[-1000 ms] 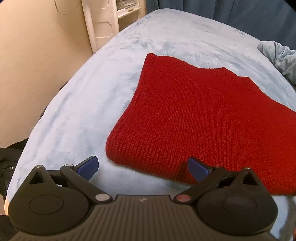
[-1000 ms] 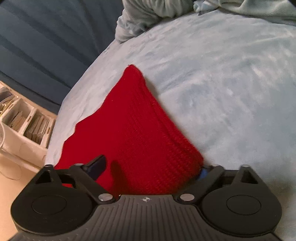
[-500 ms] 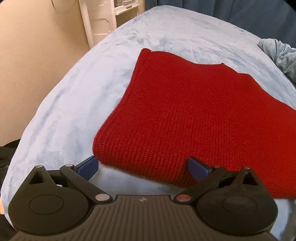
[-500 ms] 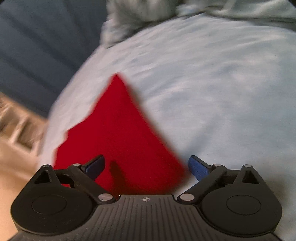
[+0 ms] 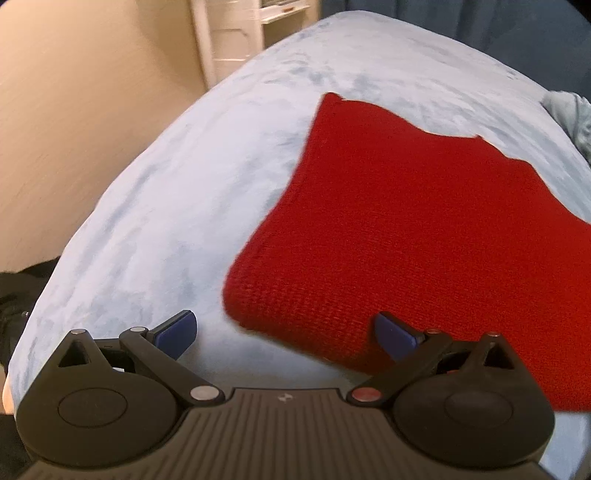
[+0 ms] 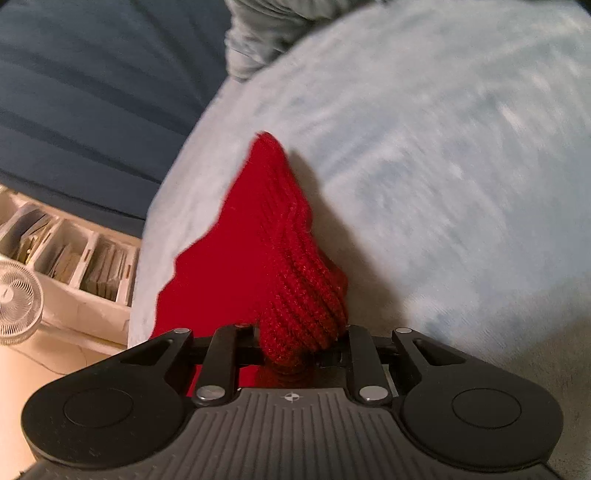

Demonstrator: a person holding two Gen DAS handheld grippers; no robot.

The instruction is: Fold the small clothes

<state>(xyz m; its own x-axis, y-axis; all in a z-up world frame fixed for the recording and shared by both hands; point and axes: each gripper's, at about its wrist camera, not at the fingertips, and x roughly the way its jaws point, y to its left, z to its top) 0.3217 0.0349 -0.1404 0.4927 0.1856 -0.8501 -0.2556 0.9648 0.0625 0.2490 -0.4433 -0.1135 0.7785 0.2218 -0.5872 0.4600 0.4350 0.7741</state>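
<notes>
A folded red knit garment lies on the pale blue blanket of a bed. My left gripper is open just above the blanket; the knit's near left corner lies between its blue pads, untouched on the left side. In the right wrist view the same red knit runs away from me. My right gripper is closing on the knit's near right corner, which bunches into a ribbed lump between the jaws. Its pads are hidden by the fabric.
A heap of grey-blue clothes lies at the far end of the bed. Dark blue curtain hangs behind. A white shelf unit, a white fan and storage boxes stand off the bed's edge.
My right gripper went from wide open over the knit's corner to closed around it, bunching the fabric. In the left view the knit's near corner has shifted right; the left jaws stayed open.
</notes>
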